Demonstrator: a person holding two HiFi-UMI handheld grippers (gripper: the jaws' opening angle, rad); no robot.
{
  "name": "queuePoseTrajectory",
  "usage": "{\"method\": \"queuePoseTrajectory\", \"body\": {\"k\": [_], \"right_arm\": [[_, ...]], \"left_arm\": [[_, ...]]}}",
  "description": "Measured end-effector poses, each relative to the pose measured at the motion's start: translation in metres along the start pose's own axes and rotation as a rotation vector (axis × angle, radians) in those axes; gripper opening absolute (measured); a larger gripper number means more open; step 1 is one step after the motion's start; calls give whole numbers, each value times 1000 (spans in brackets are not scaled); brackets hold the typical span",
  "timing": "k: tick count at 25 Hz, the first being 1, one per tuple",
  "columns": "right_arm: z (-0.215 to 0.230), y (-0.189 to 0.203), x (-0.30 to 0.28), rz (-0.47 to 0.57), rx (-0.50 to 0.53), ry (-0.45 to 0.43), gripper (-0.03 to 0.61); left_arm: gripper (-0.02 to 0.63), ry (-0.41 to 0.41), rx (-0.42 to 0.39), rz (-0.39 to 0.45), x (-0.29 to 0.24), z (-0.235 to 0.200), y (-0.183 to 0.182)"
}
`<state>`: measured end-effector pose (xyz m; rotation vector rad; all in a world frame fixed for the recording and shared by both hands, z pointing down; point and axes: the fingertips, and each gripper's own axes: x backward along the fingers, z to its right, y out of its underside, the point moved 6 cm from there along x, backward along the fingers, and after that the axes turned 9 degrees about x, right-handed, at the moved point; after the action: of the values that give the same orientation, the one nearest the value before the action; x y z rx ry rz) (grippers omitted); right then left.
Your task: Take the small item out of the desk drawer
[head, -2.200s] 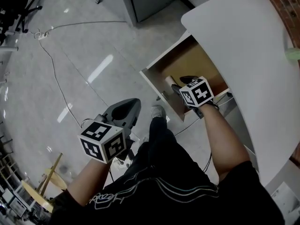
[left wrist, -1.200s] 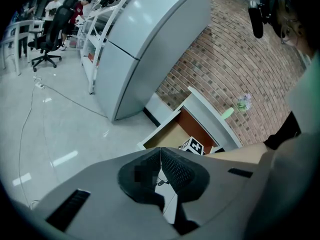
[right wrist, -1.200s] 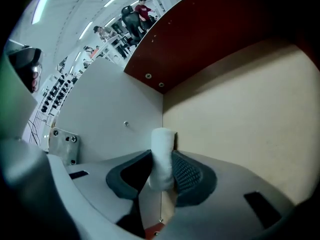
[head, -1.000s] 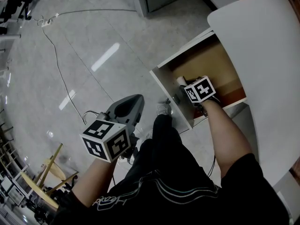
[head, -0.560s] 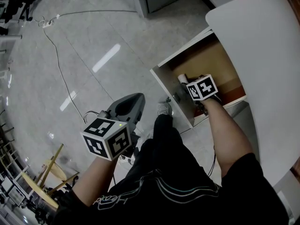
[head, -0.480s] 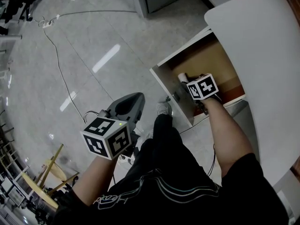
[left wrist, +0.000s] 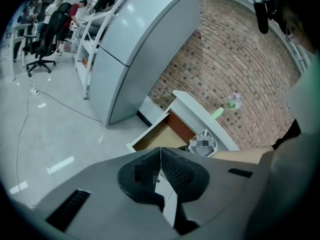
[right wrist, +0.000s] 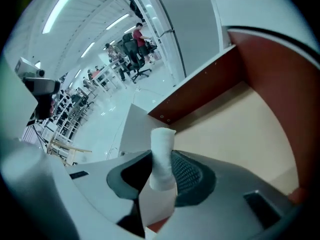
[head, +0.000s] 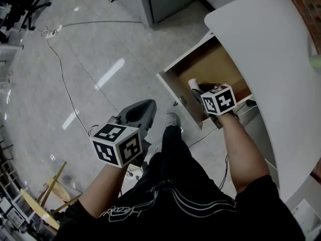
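**Drawer:** The drawer [head: 210,67] under the counter [head: 271,49] stands open, at 1 o'clock in the head view.

**Right tongs:** The right tongs [right wrist: 161,180] are partly closed on the small white roll [right wrist: 162,149]. It stands upright between the pads, above the drawer floor.

**Progress:** Extraction is judged mostly done. The grip is secured and the roll is apparently off the floor, though whether it has cleared the front rim cannot be confirmed. What remains is to carry it out over the rim.

**Left tongs:** The left tongs [left wrist: 160,166], at 8 o'clock, are closed together and empty.
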<state>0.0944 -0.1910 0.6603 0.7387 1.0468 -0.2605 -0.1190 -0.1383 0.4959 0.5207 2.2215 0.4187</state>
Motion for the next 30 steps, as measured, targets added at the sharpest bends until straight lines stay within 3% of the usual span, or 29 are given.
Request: {"method": "queuePoseTrajectory", "body": {"k": [13,21,30], "right_arm": [[-118,-9,165,379,-64,21,133],[-207,10,266,576,-3,89,133],[-288,42,355,729,54,142,133]], "left_arm": [[21,85,-125,27,98,60,37],[21,161,-222,64,170,109,56],[21,284,-315,102,227,178,82]]}}
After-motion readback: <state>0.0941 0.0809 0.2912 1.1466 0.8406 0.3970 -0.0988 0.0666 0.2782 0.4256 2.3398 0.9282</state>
